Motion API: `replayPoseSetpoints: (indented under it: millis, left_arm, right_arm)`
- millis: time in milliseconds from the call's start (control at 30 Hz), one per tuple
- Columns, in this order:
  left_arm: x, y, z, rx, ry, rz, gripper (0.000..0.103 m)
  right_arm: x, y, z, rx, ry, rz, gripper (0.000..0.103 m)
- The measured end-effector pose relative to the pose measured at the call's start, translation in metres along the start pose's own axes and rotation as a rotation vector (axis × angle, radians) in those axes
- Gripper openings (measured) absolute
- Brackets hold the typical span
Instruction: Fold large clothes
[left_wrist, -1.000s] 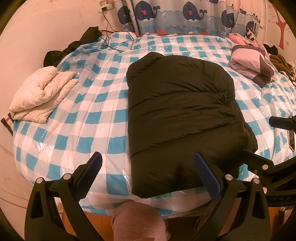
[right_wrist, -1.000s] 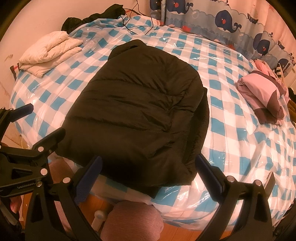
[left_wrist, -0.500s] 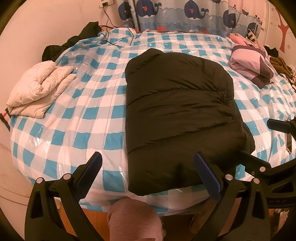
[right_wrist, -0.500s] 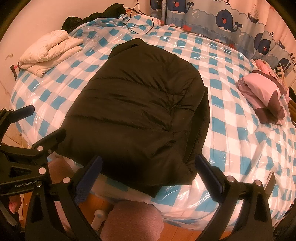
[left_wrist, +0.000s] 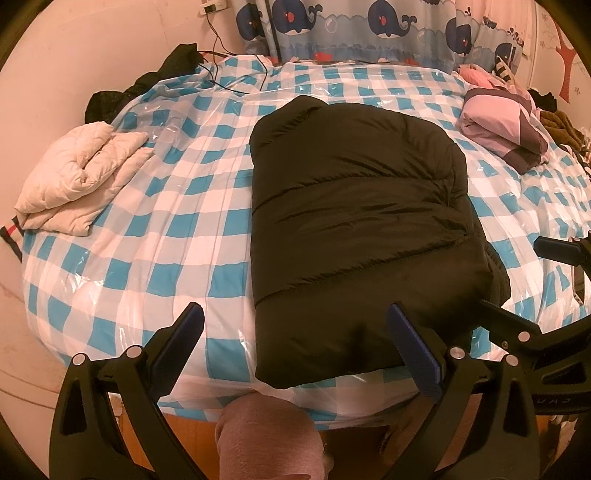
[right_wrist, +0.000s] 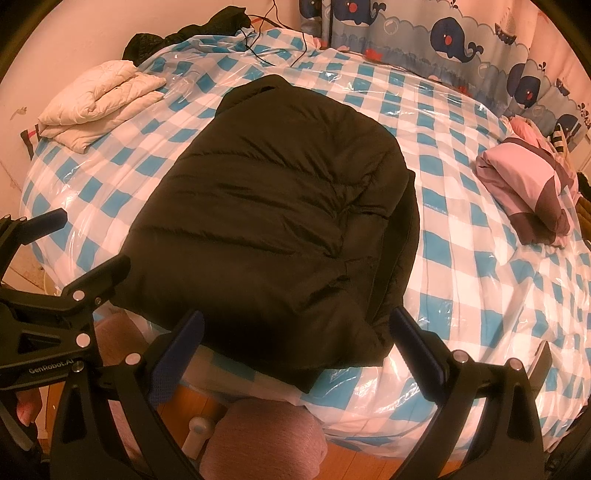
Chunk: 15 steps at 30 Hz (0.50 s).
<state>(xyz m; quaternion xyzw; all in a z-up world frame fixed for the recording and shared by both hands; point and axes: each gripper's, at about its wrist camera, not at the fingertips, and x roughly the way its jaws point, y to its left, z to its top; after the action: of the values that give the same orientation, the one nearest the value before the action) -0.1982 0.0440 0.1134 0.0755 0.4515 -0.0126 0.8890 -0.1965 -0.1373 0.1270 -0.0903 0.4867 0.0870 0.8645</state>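
A large black puffer jacket (left_wrist: 354, 229) lies folded lengthwise on a bed with a blue-and-white checked cover (left_wrist: 155, 229) under clear plastic. It also shows in the right wrist view (right_wrist: 273, 229). My left gripper (left_wrist: 295, 332) is open and empty, just above the jacket's near left corner at the bed's near edge. My right gripper (right_wrist: 295, 339) is open and empty above the jacket's near right corner. Each gripper shows at the side of the other's view.
A folded cream quilted jacket (left_wrist: 74, 184) lies at the left edge of the bed. A folded pink and purple garment (left_wrist: 506, 129) lies at the far right. Dark clothes (left_wrist: 147, 85) and cables lie at the far left corner. A whale-print curtain (left_wrist: 369, 33) hangs behind.
Both grippers have moved slightly forward toward the jacket's near edge. Both stay open. The jacket has not moved.
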Motion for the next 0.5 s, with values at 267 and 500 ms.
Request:
replayPoseSetpoints:
  millis: [267,500]
  left_arm:
    - [-0.0002,0.0001,-0.0003,0.003,0.002,0.005,0.095]
    - [-0.003,0.0045,-0.0015,0.008,-0.001,0.012,0.095]
  right_arm:
    - [0.0,0.0,-0.0017,-0.001,-0.001,0.002,0.096]
    - [0.0006,-0.0005,-0.0018,0.001,-0.002,0.005,0.096]
